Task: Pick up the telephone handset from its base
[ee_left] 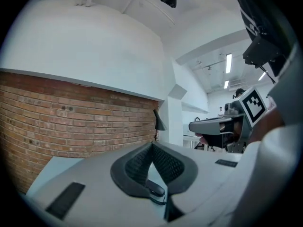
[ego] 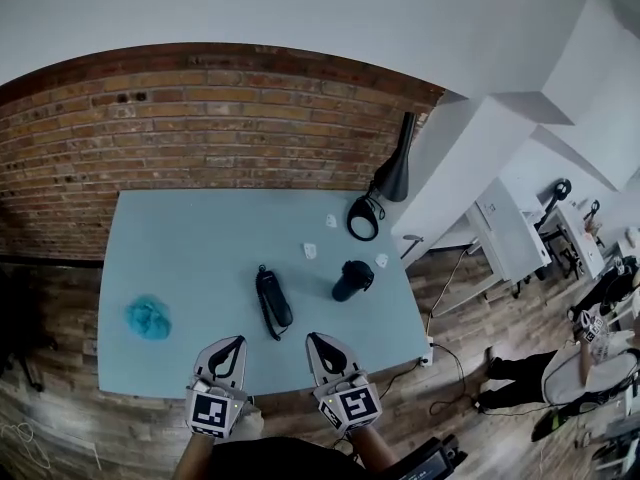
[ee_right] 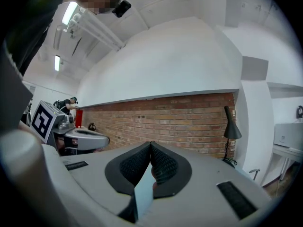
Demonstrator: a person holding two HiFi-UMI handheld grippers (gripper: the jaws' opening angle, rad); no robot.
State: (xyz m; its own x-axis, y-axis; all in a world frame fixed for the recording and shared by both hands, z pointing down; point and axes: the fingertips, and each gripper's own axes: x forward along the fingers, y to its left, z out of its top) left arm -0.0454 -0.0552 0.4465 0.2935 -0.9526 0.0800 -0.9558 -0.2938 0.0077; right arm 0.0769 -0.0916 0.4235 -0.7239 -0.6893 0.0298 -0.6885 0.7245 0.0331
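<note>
Grey-white plastic left gripper (ego: 234, 344) and right gripper (ego: 316, 341) hover level over the near edge of the pale blue table (ego: 180, 248). Both are clenched tip to tip on nothing, probably lined up for an approach. Just beyond and between them, the slim black telephone handset (ego: 272, 300) lies lengthwise; I cannot tell whether a base sits beneath it. To its right stands a squat black object (ego: 352, 280), too small to name. Small white scraps (ego: 310, 251) lie farther back, then a black desk lamp (ego: 392, 173) near the red brick wall (ego: 200, 118). The person's forearms are cut off below.
</note>
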